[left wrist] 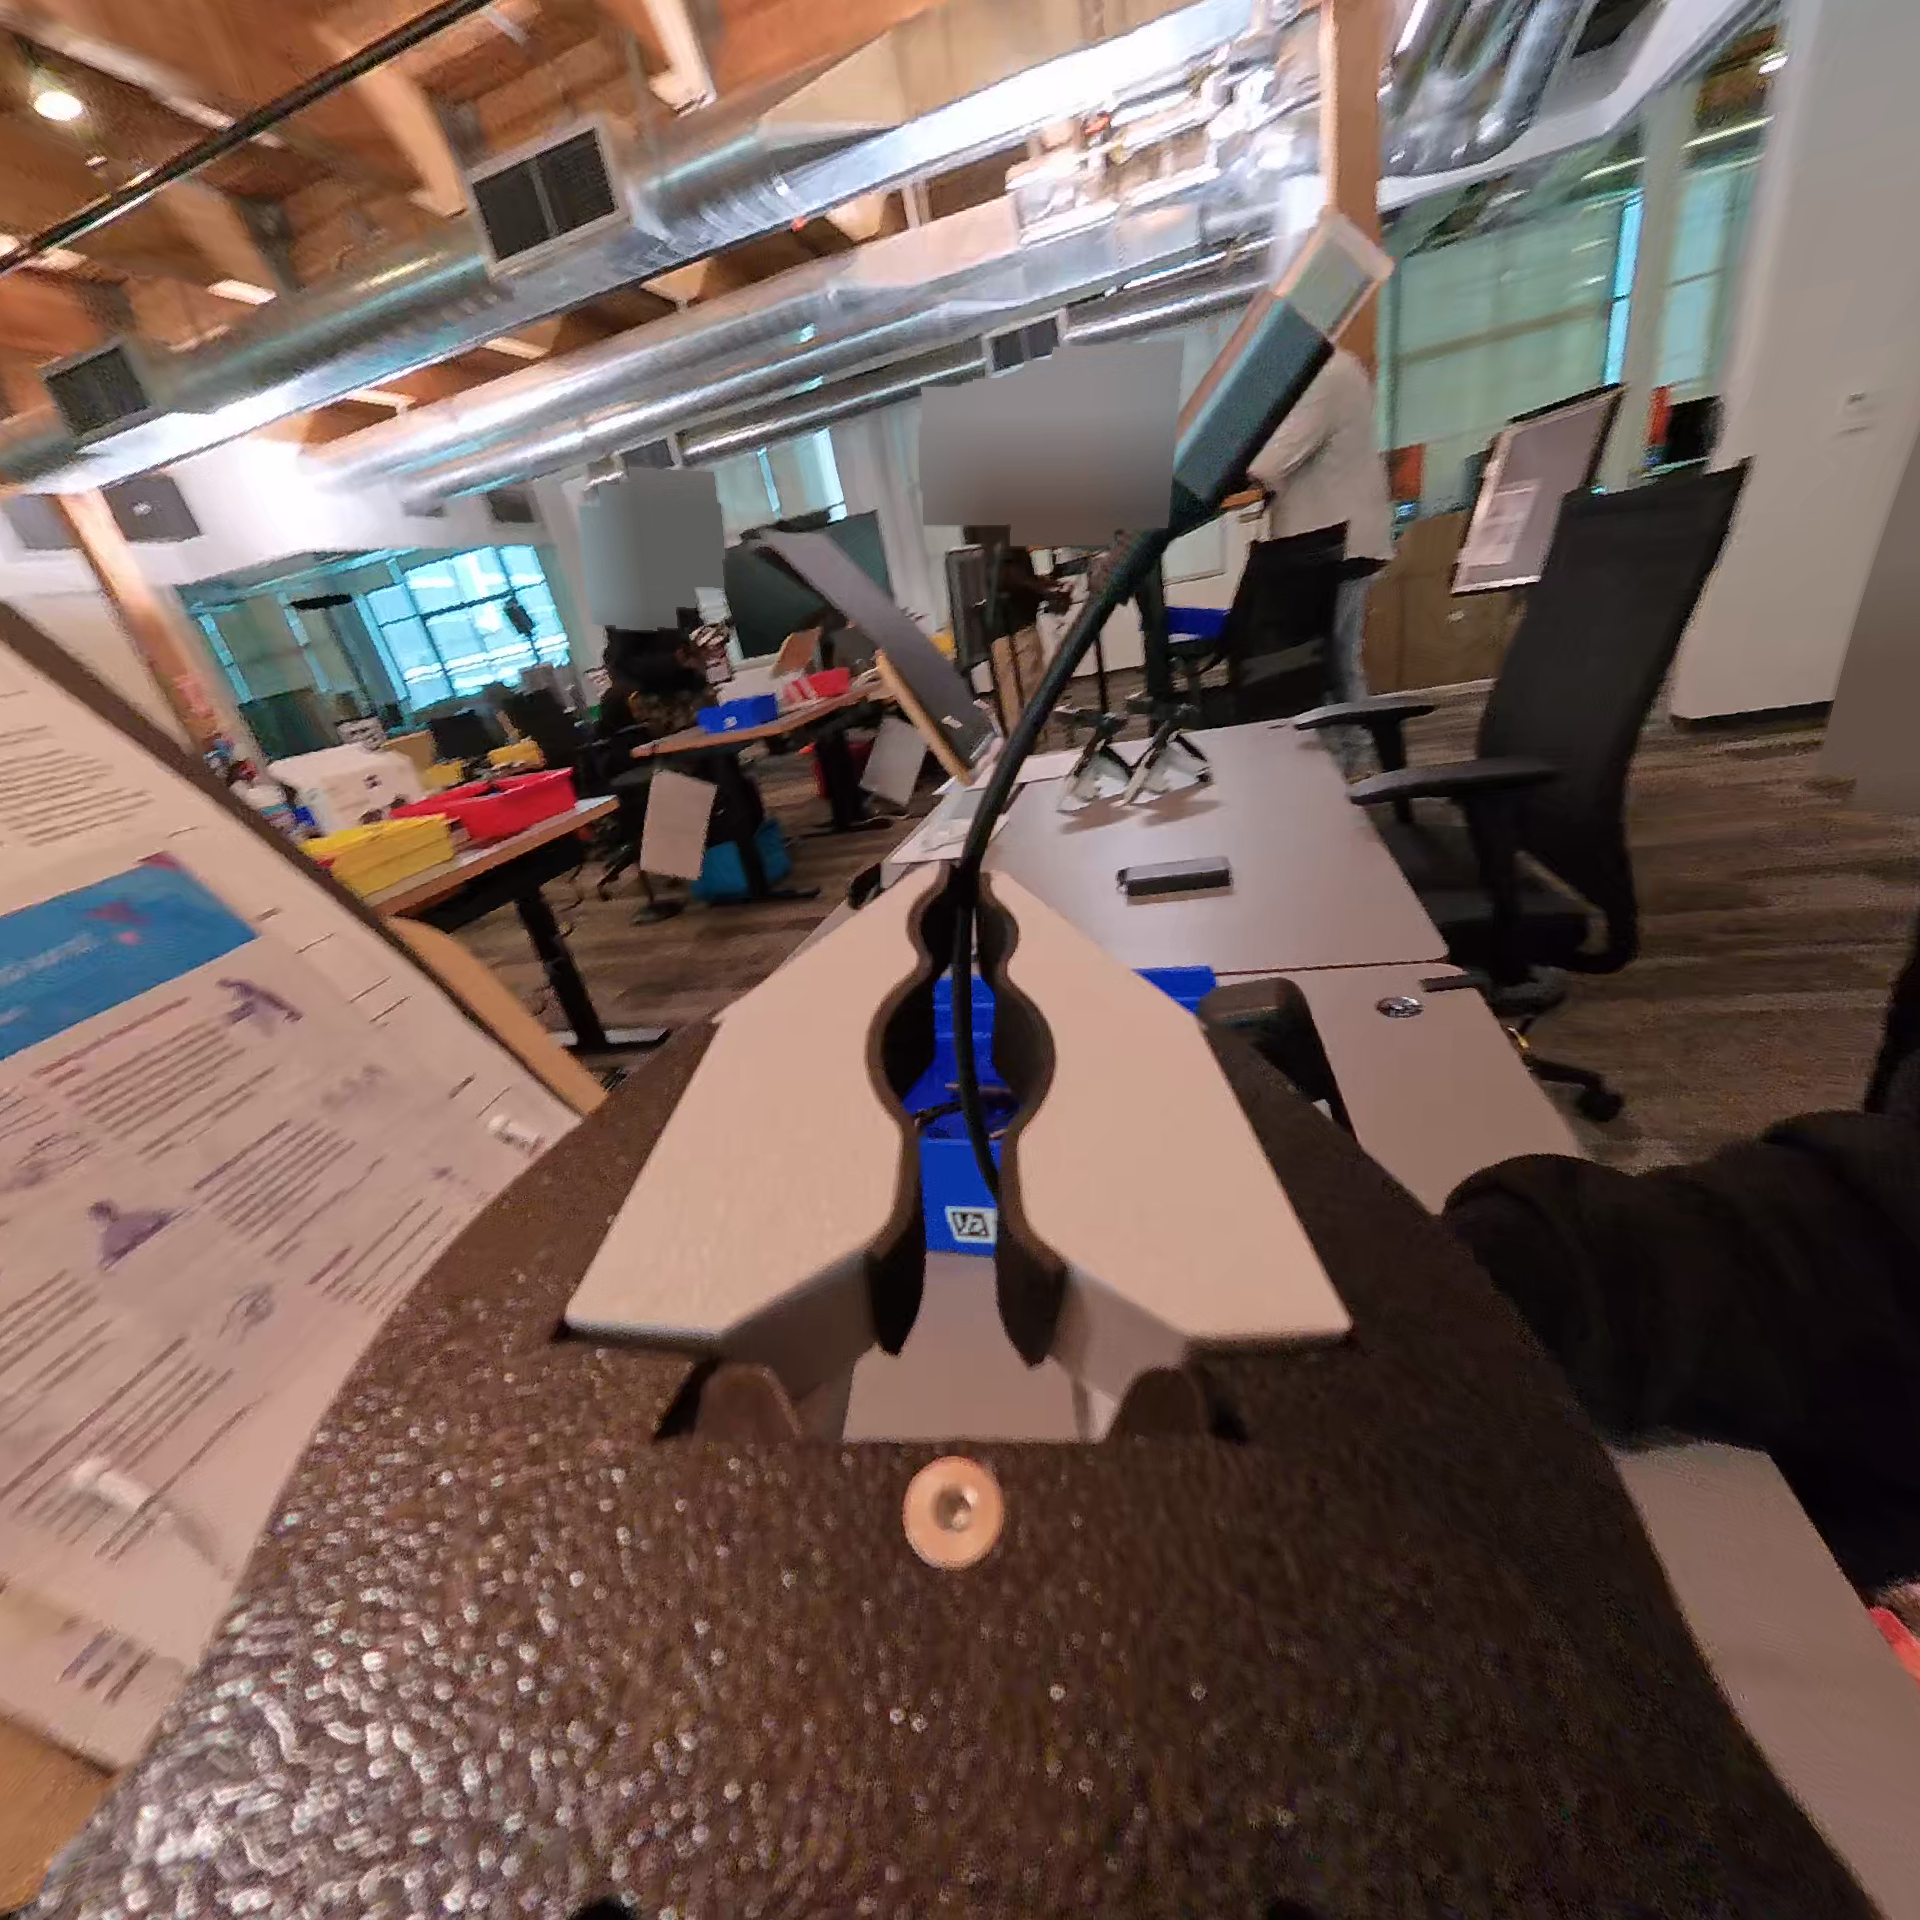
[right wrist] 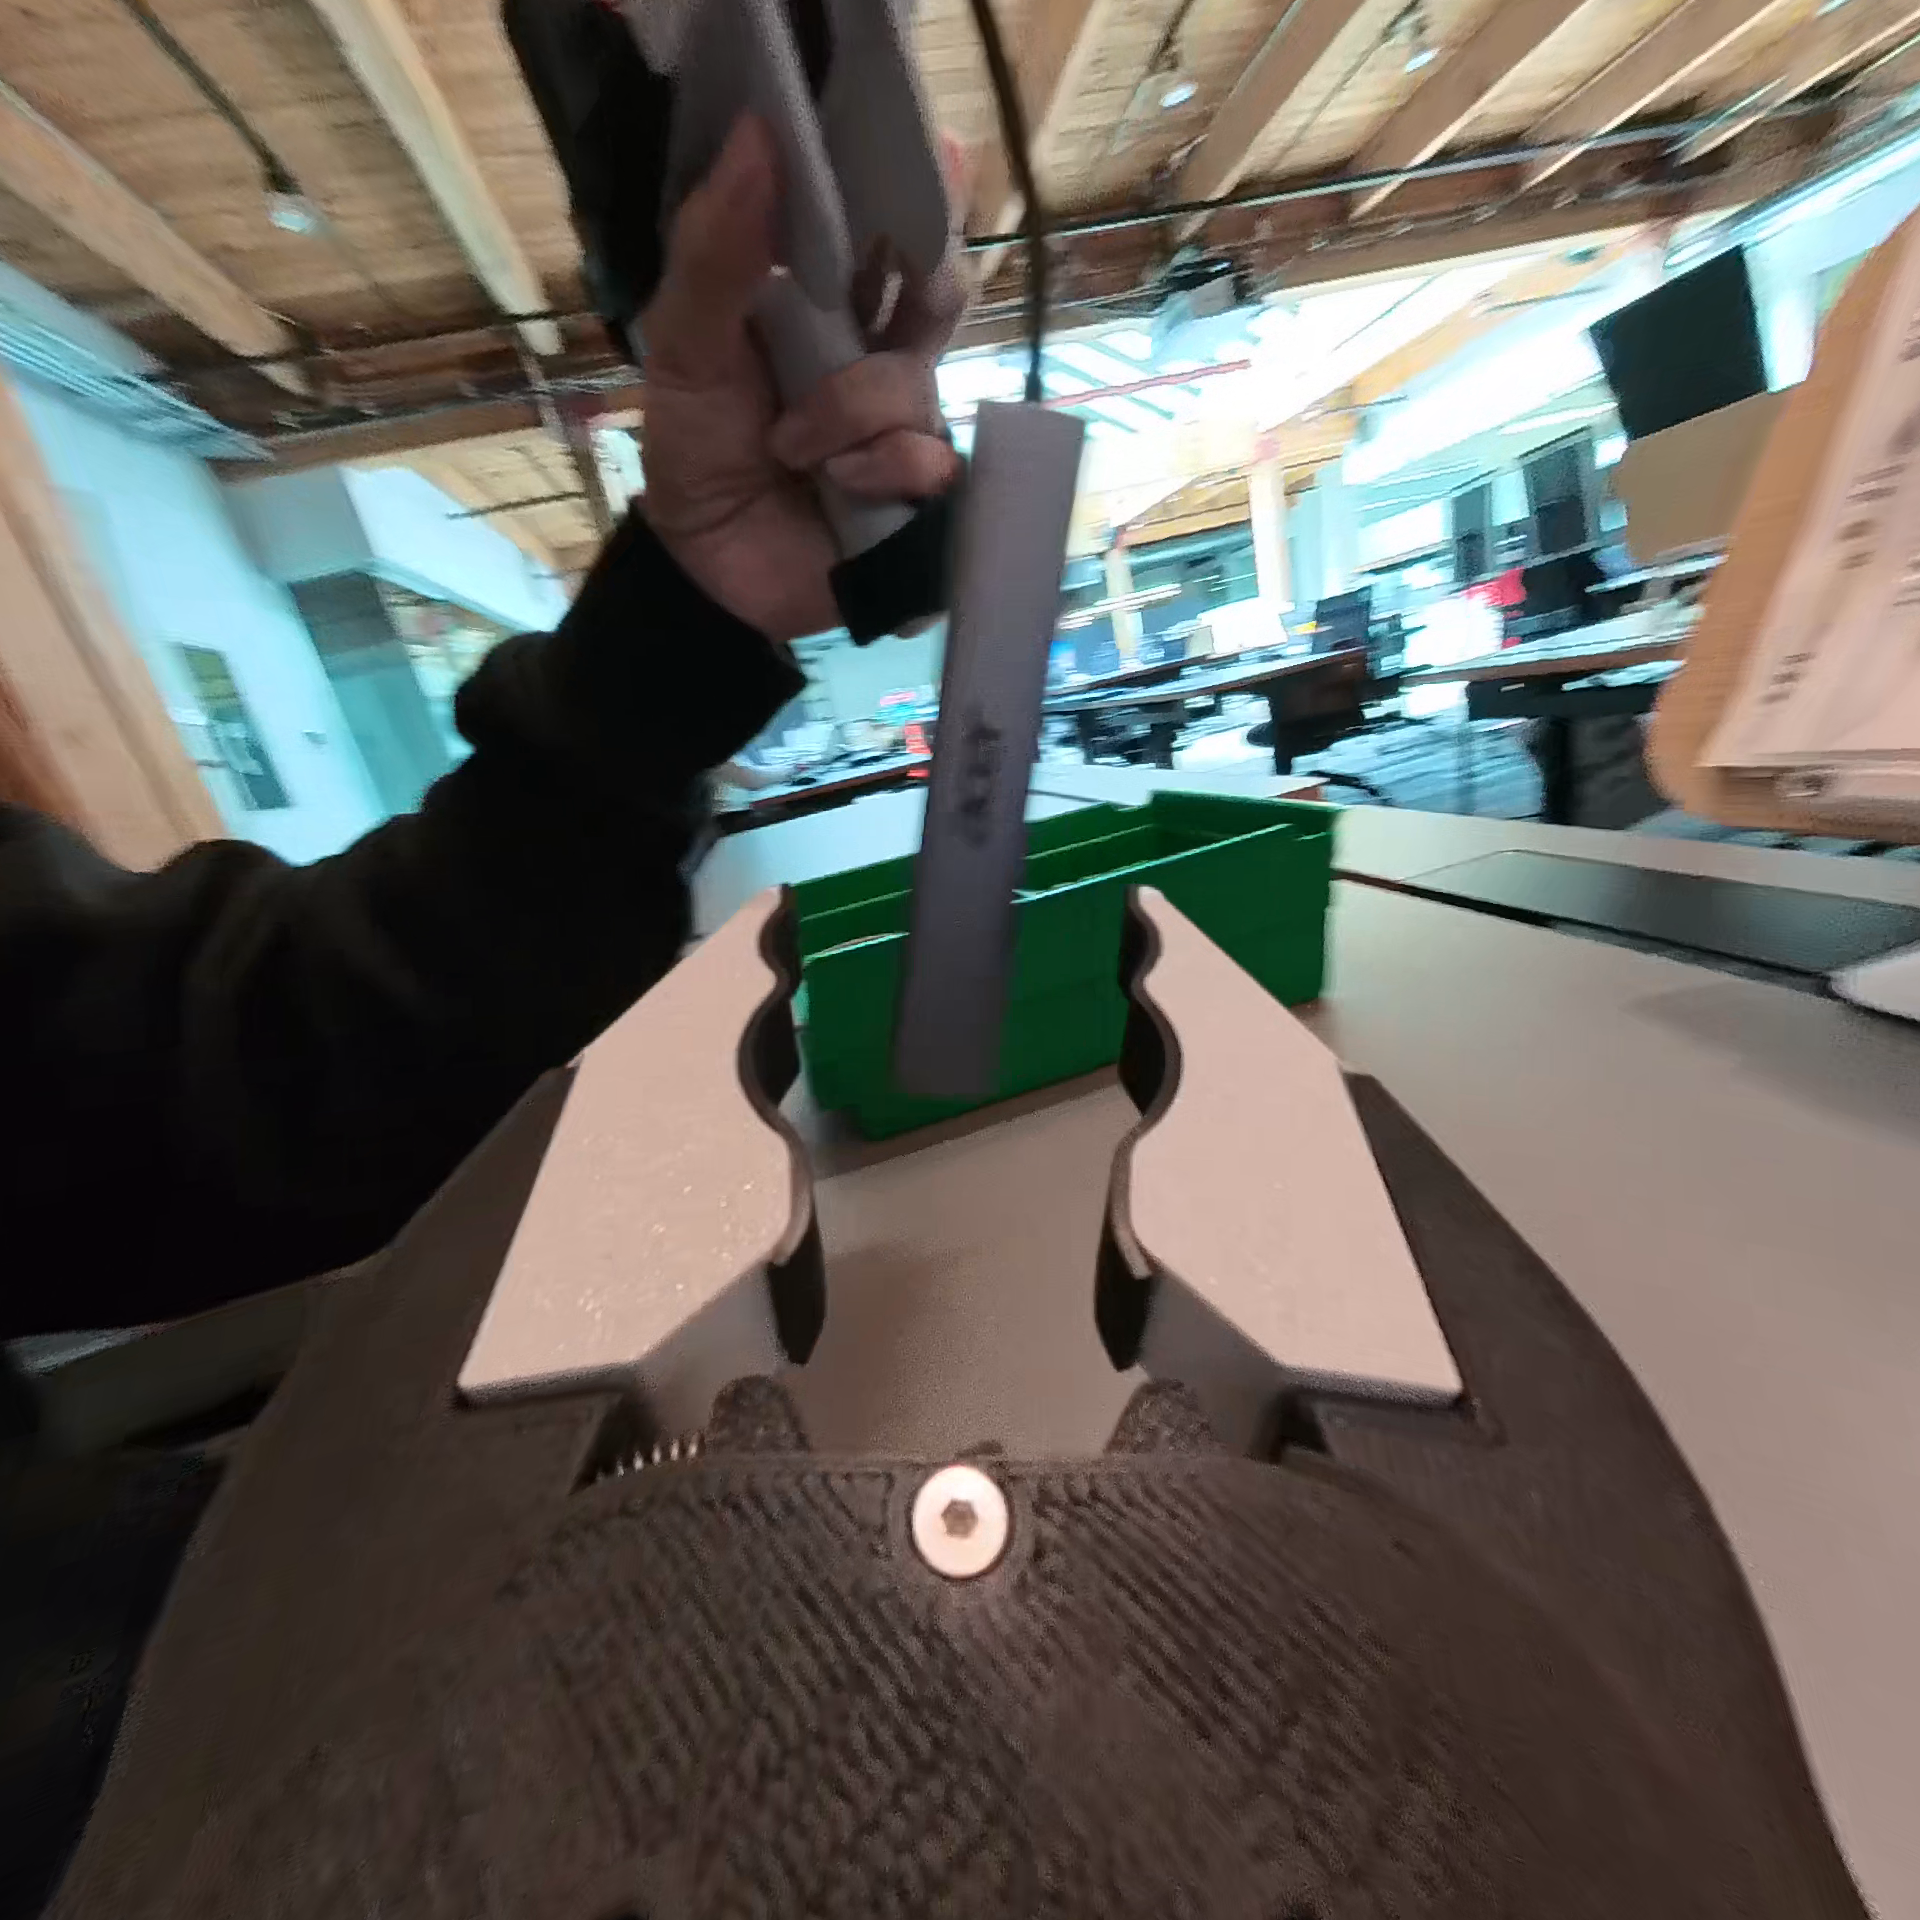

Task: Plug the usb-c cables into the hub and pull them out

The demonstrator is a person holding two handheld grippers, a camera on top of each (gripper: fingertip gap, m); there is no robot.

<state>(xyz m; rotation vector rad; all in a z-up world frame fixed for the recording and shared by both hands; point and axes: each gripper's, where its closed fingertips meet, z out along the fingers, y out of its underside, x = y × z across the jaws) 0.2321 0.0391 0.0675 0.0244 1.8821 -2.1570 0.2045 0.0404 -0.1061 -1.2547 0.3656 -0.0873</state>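
My left gripper is shut on the thin black cable of the grey usb-c hub. The hub hangs free in the air on that cable. In the right wrist view a hand holds the left gripper high up, and the hub dangles below it in front of a green bin. My right gripper is open and empty, low over the table. The hub's lower end hangs just beyond its fingertips, apart from both fingers. No loose usb-c cable shows.
A green bin stands on the grey table just past the right gripper. A laptop lies at right. A blue bin lies behind the left gripper's fingers. A poster board stands at left. An office chair stands at right. There is about 20 cm between the tips of the two grippers.
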